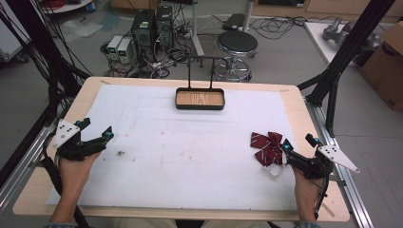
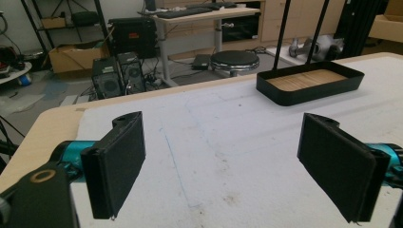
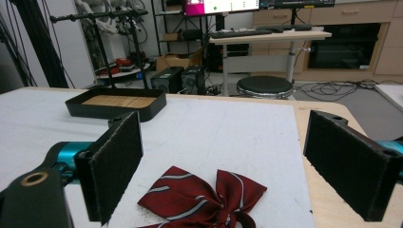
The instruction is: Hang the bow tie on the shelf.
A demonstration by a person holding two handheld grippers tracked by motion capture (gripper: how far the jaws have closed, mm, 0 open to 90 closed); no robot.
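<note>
A dark red bow tie with grey stripes (image 1: 267,146) lies flat on the white mat near the table's right side. My right gripper (image 1: 298,141) rests just right of it, jaws wide apart; the bow tie (image 3: 204,199) sits low between the two black pads (image 3: 116,164), untouched. A black tray with a wooden floor (image 1: 199,99) and an upright wire stand stands at the far middle of the mat. My left gripper (image 1: 97,128) sits at the mat's left edge, open, with bare mat between its pads (image 2: 119,161); the tray (image 2: 309,81) lies ahead to its right.
The white mat (image 1: 190,147) covers most of the wooden table (image 1: 294,95). A small dark stain (image 1: 120,153) marks the mat near my left hand. Beyond the far edge stand a black stool (image 1: 237,45), computer towers (image 1: 152,28) and tangled cables. Black frame posts flank both sides.
</note>
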